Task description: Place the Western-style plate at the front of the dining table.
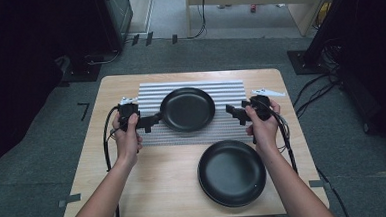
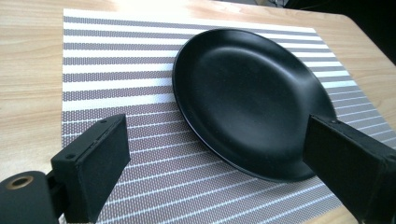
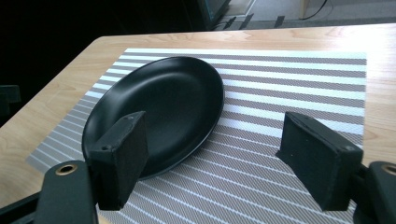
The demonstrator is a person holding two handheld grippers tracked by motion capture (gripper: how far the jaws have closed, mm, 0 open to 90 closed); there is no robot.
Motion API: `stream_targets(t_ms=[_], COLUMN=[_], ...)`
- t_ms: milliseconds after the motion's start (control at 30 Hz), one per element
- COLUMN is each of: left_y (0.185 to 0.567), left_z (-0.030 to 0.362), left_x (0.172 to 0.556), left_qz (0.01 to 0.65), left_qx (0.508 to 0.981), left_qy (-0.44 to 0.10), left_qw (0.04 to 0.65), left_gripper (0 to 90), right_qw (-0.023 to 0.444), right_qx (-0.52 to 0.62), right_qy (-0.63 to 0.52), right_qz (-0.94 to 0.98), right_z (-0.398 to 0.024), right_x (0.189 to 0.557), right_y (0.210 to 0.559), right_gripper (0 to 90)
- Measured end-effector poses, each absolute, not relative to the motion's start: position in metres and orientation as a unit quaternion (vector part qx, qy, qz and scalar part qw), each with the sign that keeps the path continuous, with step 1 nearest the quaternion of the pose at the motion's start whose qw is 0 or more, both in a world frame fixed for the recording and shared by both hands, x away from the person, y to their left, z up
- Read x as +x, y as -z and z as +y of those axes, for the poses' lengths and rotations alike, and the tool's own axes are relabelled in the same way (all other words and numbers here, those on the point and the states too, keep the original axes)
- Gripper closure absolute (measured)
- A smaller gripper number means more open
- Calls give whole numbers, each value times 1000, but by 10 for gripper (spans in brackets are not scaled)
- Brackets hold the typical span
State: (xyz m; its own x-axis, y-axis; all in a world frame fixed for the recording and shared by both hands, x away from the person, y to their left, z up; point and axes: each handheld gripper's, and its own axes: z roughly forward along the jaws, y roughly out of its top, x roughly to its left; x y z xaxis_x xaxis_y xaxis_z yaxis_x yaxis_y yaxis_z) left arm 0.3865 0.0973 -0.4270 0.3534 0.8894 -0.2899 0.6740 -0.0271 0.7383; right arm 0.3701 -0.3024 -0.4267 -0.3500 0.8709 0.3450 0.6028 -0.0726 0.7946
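Note:
A black plate [image 1: 187, 109] lies in the middle of a striped placemat [image 1: 225, 89] on the wooden table. My left gripper [image 1: 152, 121] is open just off the plate's left rim, jaws pointing right toward it. In the left gripper view the plate [image 2: 252, 98] lies ahead between the wide-apart jaws, over the placemat [image 2: 116, 70]. My right gripper [image 1: 234, 112] is open over the mat, a short gap right of the plate. In the right gripper view the plate [image 3: 163, 107] sits ahead and left, partly behind the left jaw. A second black plate [image 1: 232, 172] rests on bare wood near the front right.
The wooden table [image 1: 164, 180] has bare room at its front left. Cables trail from both grippers down along the forearms. Dark equipment and cables stand on the grey floor [image 1: 228, 49] around the table.

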Motion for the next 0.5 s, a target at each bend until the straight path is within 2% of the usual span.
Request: stream_targets(t_ms=[500], left_y=[424], left_z=[116], left_x=[340], left_qz=[537], left_qx=[710], left_qy=[-144], left_qw=[432], left_gripper=[71], right_qw=[155], right_qx=[561], right_qy=[-479], right_qz=[658], right_z=[-341], right_x=[326], right_y=[424], right_gripper=[213])
